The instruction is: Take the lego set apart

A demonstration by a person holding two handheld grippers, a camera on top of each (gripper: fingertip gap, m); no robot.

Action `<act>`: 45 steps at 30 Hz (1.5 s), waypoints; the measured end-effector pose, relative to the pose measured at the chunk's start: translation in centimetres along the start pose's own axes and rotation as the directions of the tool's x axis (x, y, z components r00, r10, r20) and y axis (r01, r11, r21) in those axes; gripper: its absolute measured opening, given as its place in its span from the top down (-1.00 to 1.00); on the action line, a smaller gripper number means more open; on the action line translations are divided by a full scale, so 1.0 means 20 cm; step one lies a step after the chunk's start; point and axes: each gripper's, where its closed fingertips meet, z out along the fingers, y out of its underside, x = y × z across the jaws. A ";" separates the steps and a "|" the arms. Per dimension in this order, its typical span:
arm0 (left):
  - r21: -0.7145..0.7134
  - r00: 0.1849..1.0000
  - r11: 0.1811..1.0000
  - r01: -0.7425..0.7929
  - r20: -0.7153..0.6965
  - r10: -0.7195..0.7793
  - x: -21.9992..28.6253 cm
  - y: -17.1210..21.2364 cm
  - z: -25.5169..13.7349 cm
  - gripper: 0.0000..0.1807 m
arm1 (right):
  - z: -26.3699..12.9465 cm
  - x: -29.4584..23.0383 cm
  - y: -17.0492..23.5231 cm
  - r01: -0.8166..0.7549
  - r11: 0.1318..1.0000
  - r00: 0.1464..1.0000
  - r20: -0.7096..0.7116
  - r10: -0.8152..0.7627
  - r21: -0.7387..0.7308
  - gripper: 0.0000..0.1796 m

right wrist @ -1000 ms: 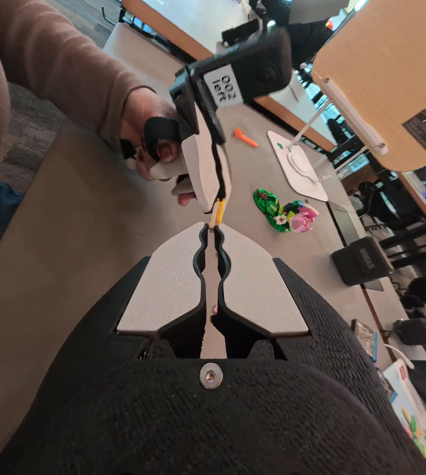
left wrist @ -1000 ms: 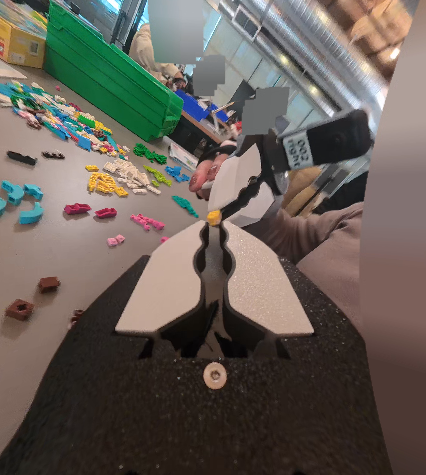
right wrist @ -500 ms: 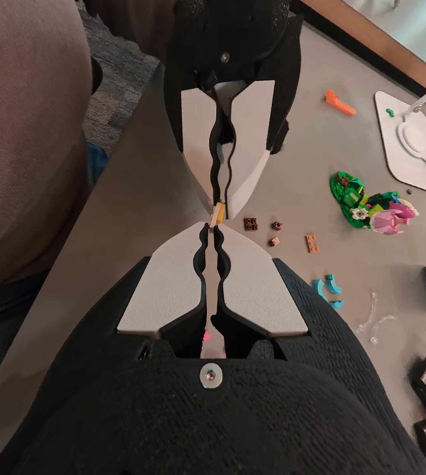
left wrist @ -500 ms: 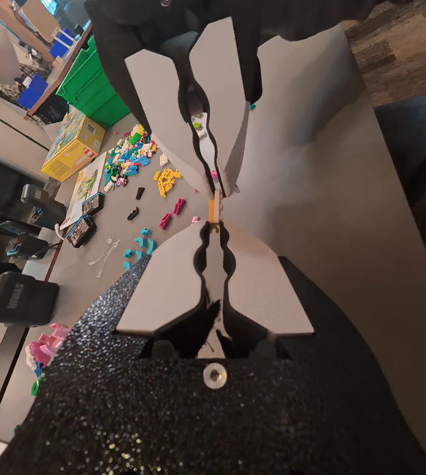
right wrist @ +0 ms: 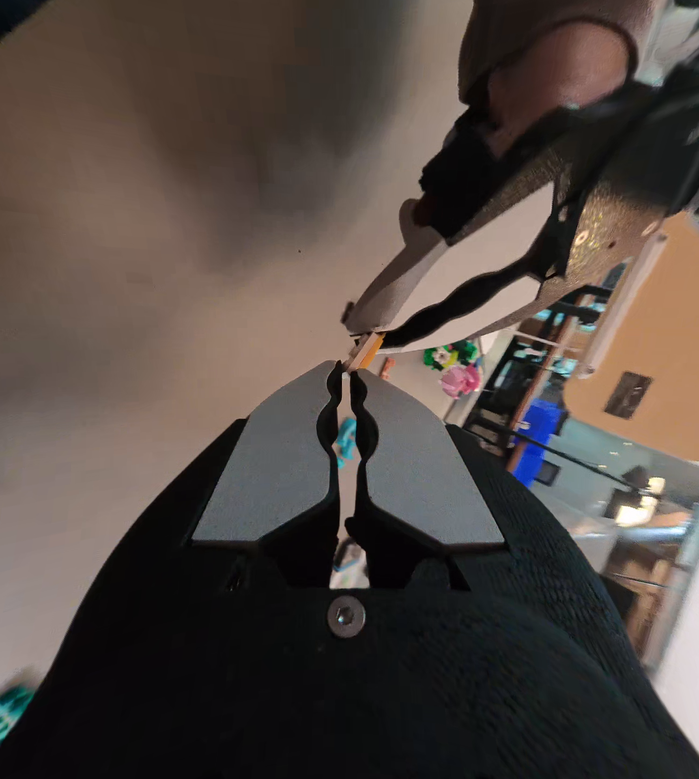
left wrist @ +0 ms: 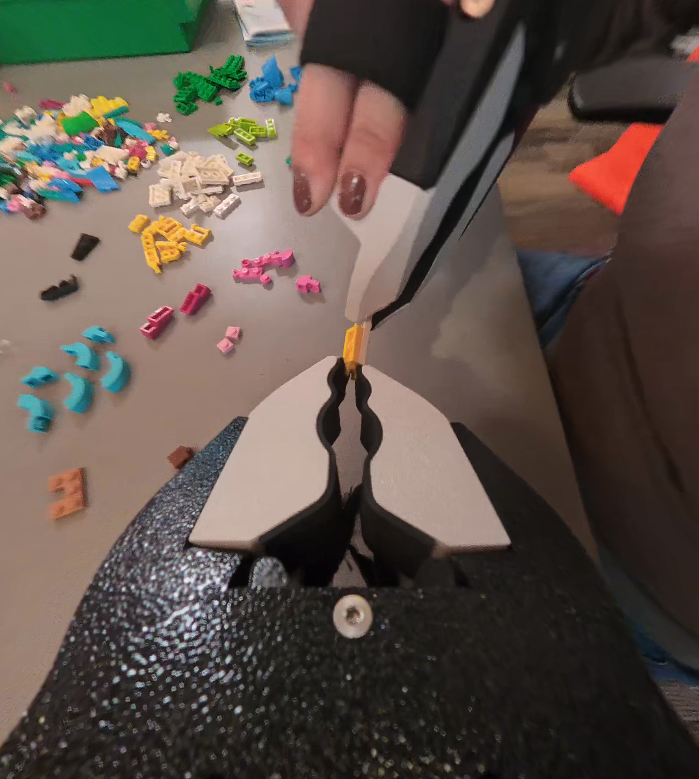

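A small stack of two thin lego plates, one yellow and one pale, hangs in the air above the table, caught between my two tools. My left gripper is pressed together on the near end of the yellow plate, dead ahead at its tips; my right gripper is nearly closed, and appears to pinch the pale plate where it meets those tips, though blur keeps me from being sure how firmly. In the left wrist view the right gripper comes down from above and to the right, so the stack's long axis runs straight out from my left tips toward the right's. Each gripper seems to hold its own layer at opposite ends, which I judge is what the coming peel depends on: tilting one tool against the other should split the seam. Both are equally near; neither has slack. Beyond and to the left of my left gripper lie sorted loose pieces: teal curves, magenta bricks, yellow bits, white plates. Past my right tips a green and pink flower build waits on the table.
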 end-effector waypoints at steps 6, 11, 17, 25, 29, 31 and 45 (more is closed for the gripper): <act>0.151 0.937 0.938 0.311 -0.214 -0.276 -0.01 -0.06 -0.03 0.97 | -0.02 0.05 0.02 0.012 1.000 0.993 -0.119 -0.010 0.012 0.98; 0.246 0.927 0.900 0.361 -0.200 -0.318 -0.04 -0.09 -0.04 0.98 | -0.03 0.09 0.04 -0.339 0.928 0.930 -0.092 0.355 0.155 0.97; 0.353 0.939 0.875 0.331 -0.037 -0.341 -0.13 -0.14 -0.05 0.99 | -0.04 0.17 0.11 -0.719 0.591 0.641 0.021 0.767 0.365 0.90; 0.309 0.932 0.911 0.272 0.150 -0.329 -0.19 -0.12 -0.03 0.99 | 0.04 0.16 0.20 -0.580 0.813 0.784 -0.232 0.576 0.058 0.83; 0.309 0.922 0.910 0.277 0.182 -0.343 -0.20 -0.12 -0.01 0.98 | 0.06 0.16 0.24 -0.464 0.879 0.852 -0.325 0.410 -0.110 0.96; 0.316 0.916 0.907 0.278 0.198 -0.349 -0.20 -0.12 -0.01 0.99 | 0.07 0.15 0.25 -0.502 0.855 0.839 -0.311 0.446 -0.127 0.96; -0.018 0.891 0.953 -0.304 0.347 0.291 -0.12 -0.10 -0.01 0.90 | 0.08 0.07 0.16 -0.501 0.865 0.864 -0.083 0.497 -0.038 0.96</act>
